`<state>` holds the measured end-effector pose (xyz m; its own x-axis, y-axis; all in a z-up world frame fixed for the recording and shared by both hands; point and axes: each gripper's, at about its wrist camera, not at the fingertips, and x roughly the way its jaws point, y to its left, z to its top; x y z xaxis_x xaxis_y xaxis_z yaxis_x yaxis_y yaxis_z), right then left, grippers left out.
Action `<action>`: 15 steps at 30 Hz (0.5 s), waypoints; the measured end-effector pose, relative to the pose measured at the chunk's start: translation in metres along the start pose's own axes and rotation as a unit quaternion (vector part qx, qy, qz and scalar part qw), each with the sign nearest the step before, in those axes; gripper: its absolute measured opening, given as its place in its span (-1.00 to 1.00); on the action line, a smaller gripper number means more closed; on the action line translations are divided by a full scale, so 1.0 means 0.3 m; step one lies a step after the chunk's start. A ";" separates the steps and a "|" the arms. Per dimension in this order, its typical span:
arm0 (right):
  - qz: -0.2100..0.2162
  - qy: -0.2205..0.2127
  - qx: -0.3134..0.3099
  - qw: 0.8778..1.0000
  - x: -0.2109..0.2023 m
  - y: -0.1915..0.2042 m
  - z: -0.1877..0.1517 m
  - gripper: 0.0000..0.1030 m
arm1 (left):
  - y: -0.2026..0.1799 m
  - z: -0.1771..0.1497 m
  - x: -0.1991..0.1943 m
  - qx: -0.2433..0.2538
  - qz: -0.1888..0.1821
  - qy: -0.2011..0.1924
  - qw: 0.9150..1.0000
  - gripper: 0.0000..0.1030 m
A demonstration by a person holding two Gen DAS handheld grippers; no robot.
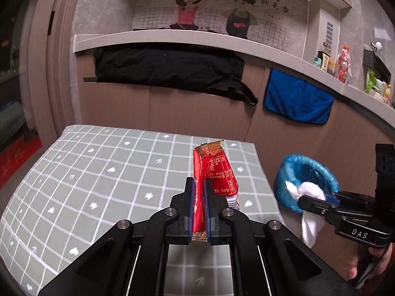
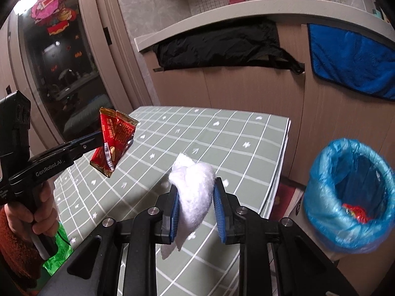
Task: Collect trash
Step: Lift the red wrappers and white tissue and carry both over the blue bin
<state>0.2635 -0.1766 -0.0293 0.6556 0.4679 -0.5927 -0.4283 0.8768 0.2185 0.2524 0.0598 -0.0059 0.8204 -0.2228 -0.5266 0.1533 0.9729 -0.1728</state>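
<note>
Red wrapper [image 1: 217, 172] clamped in left hand-held gripper [image 1: 198, 190], white tissue [image 2: 192, 187] clamped in right hand-held gripper [image 2: 195, 204], both above worktop [image 1: 98, 172] beside blue-lined bin [image 2: 350, 197]. Step: carry. Next: position over bin, release.

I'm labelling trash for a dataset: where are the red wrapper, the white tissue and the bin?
red wrapper [image 1: 217, 172], left wrist view, printed back panel.
white tissue [image 2: 195, 192], right wrist view, bunched middle.
bin [image 2: 321, 172], right wrist view, blue liner's left rim.
</note>
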 end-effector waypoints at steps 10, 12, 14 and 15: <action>-0.047 -0.060 0.015 0.997 -0.138 -0.190 0.087 -0.55 | -0.253 0.161 0.086 0.015 -0.061 -0.038 0.997 -0.86; -0.075 -0.080 0.018 0.994 -0.192 -0.246 0.102 -0.55 | -0.328 0.194 0.112 0.025 -0.082 -0.044 0.995 -0.86; -0.115 -0.101 0.029 0.988 -0.258 -0.323 0.111 -0.55 | -0.431 0.221 0.149 0.038 -0.104 -0.050 0.993 -0.86; -0.130 -0.108 0.035 0.985 -0.286 -0.357 0.114 -0.55 | -0.473 0.229 0.168 0.043 -0.115 -0.050 0.991 -0.86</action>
<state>0.2743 -0.3069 0.0246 0.8578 0.2321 -0.4586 -0.1894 0.9722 0.1377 0.3099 -0.0854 0.0492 0.8081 -0.4358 -0.3964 0.3847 0.9000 -0.2051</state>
